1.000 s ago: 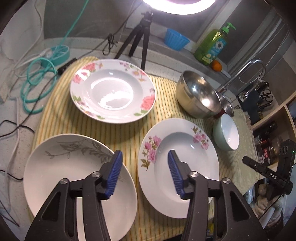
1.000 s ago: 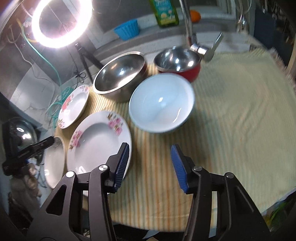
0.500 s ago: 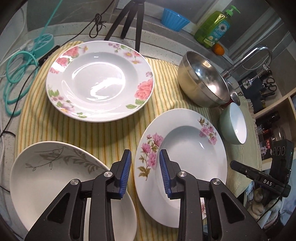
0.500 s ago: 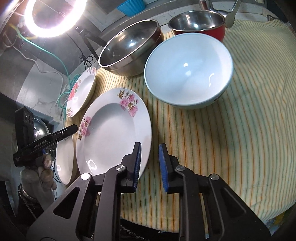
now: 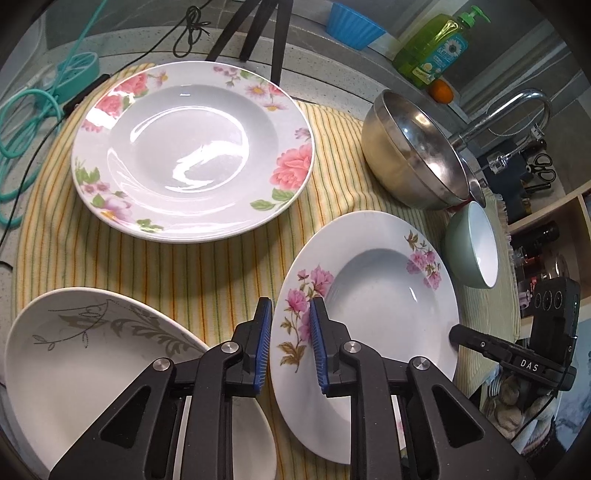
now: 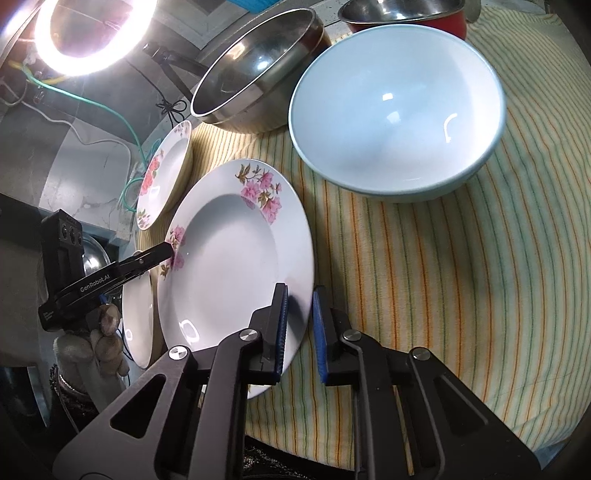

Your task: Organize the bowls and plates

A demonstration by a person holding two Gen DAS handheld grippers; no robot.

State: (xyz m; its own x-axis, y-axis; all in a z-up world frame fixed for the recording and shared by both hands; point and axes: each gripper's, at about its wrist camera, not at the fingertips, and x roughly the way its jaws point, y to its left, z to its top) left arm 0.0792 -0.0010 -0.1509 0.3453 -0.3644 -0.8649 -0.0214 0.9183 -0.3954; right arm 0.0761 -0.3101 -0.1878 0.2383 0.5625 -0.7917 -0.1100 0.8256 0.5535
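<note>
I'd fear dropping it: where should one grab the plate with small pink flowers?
By its thin rim, coming in from the outer edge with the rim between the jaws. The plate is wide and shallow with no handle. Its rim flares up off the cloth, likely leaving room beneath. The left gripper and right gripper straddle opposite edges, which should keep it level.

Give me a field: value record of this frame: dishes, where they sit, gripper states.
surface: yellow striped cloth
plates: pink-flower plate, front centre; rose-rim plate, behind it; grey-leaf plate, front left
bowls: large steel bowl, pale green bowl, red-sided steel bowl, all on the right of the plates
left gripper: fingers straddle the left rim of pink-flower plate, narrow gap
right gripper: fingers straddle its right rim, narrow gap
contact: cannot tell for either
stacked: nothing yet
</note>
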